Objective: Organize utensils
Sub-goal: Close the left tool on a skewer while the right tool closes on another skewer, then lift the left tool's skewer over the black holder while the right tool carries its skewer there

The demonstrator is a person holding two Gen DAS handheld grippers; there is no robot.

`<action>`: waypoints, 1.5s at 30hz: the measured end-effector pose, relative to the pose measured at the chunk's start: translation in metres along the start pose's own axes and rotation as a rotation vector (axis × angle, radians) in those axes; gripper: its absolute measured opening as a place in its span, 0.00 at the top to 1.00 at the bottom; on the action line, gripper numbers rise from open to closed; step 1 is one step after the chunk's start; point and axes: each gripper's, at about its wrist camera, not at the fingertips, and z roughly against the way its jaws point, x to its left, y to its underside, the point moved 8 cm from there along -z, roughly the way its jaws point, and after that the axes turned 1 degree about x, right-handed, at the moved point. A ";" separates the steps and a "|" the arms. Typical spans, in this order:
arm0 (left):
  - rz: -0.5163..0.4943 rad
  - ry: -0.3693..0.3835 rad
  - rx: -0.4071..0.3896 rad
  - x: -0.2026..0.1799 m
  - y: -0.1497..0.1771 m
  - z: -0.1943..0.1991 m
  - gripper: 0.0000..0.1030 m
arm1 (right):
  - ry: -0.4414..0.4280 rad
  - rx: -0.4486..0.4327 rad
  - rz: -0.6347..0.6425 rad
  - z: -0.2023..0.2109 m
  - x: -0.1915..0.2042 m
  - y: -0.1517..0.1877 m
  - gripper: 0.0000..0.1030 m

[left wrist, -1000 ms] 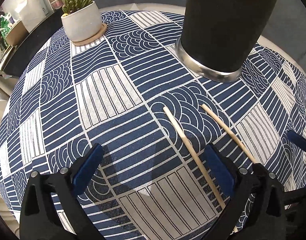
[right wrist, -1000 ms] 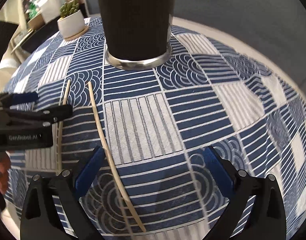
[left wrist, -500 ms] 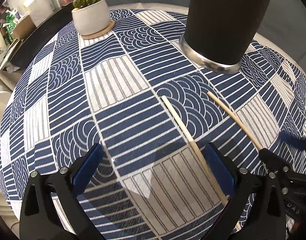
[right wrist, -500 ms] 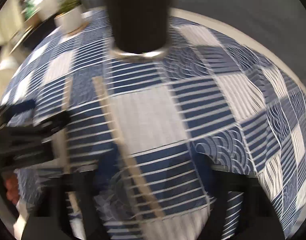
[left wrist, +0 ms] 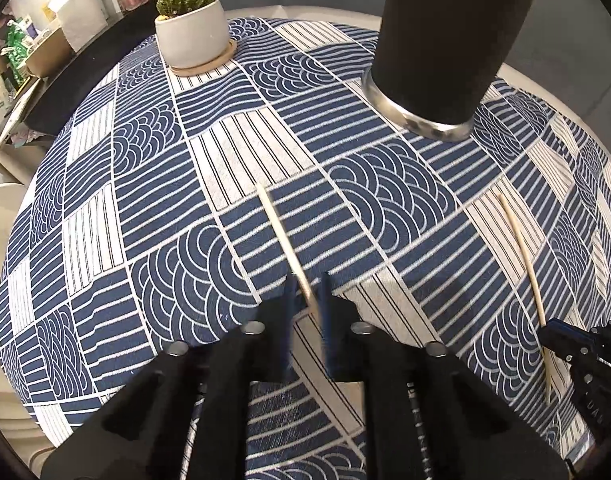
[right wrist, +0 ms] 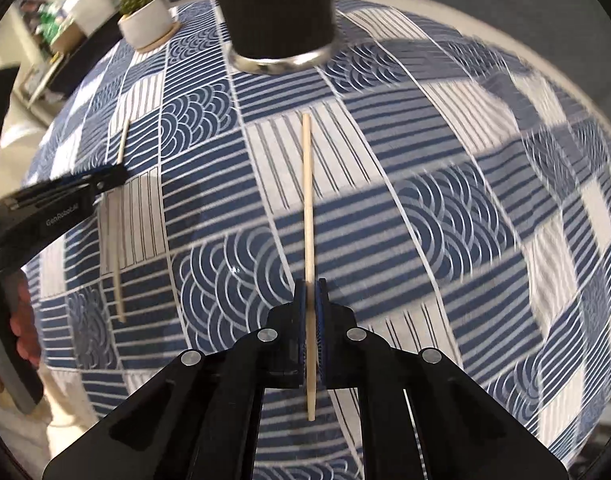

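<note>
We find the left gripper [left wrist: 306, 300] pinching one chopstick [left wrist: 283, 240] and the right gripper [right wrist: 310, 300] pinching the other chopstick [right wrist: 308, 200], both low over the tablecloth [left wrist: 145, 208]. Beyond stands the black holder [left wrist: 445, 40], sticks already inside; we judge two insertions remain.

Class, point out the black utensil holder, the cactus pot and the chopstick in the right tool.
black utensil holder [left wrist: 445, 40], left wrist view, side wall.
cactus pot [left wrist: 191, 34], left wrist view, white body.
chopstick [right wrist: 308, 200], right wrist view, mid-shaft.
</note>
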 end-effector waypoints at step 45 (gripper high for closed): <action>-0.159 0.053 -0.394 -0.006 -0.180 0.193 0.95 | -0.180 -0.539 -0.225 0.195 -0.042 -0.162 0.95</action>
